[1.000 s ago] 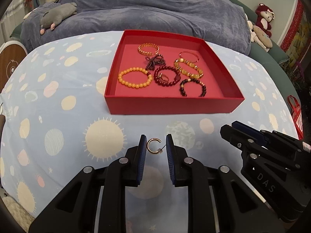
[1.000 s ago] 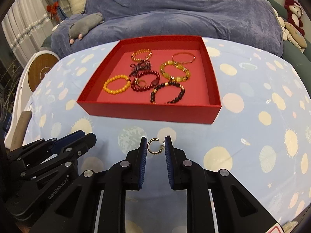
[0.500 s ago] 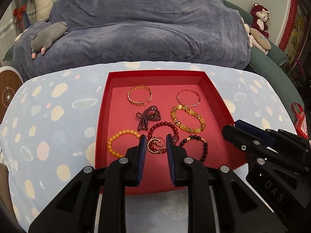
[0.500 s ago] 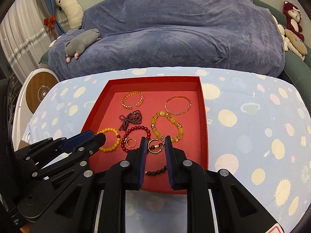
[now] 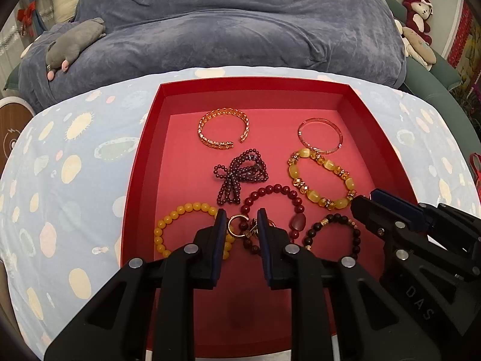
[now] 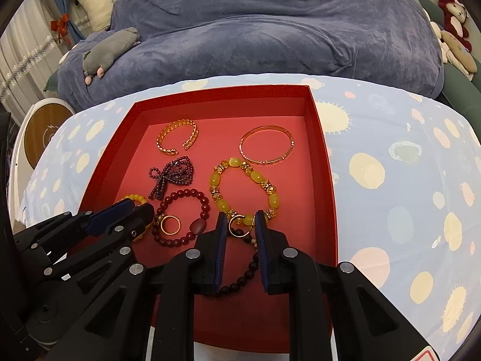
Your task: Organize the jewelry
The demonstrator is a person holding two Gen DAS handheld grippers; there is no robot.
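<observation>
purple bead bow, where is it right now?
The purple bead bow lies in the red tray, near mid-floor: below the gold cuff, left of the yellow stone bracelet, just above the dark red bead bracelet.

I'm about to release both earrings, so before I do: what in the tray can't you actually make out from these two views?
- Left hand-held gripper: whether its earring touches the tray floor; the fingers hide it.
- Right hand-held gripper: same for its earring.
- Dark bracelet: right view, mostly behind the fingers; left view, partly behind the right gripper.
- Yellow bead bracelet: partly covered by the left gripper in both views.
- Tray's near wall: hidden by the gripper bodies.
</observation>
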